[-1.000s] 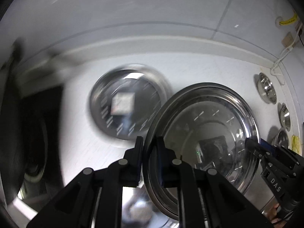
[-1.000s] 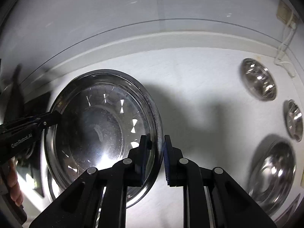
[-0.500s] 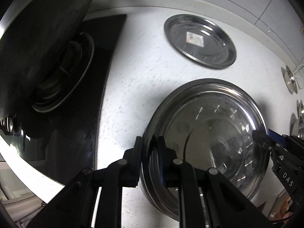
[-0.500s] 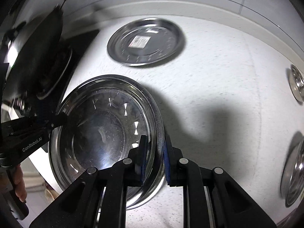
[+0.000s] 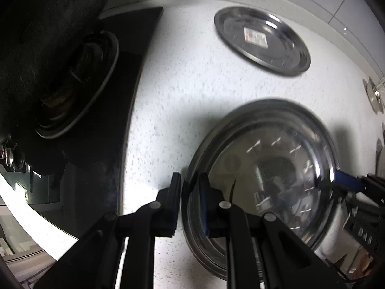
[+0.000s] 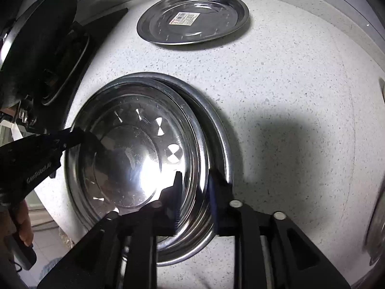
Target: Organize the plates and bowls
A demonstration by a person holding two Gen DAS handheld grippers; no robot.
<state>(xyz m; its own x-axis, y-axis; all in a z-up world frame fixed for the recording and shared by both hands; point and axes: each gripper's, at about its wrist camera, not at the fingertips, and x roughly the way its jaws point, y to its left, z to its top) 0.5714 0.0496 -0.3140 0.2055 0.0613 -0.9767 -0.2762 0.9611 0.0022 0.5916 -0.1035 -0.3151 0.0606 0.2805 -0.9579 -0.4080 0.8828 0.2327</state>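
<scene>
Straddling opposite rims, your two grippers have the big steel bowl (image 6: 134, 163) down on the table (image 6: 288, 96): left gripper (image 5: 190, 192) pinches its edge narrowly, right gripper (image 6: 195, 192) fingers are opening around theirs; the flat plate (image 6: 192, 16) lies beyond.

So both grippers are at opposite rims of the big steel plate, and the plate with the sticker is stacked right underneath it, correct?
Not quite. The sticker plate is not underneath; the right wrist view shows it lying apart, farther back on the counter. The rest holds: the left gripper and right gripper are at opposite rims of the big steel plate, the right one's jaws opening.
</scene>
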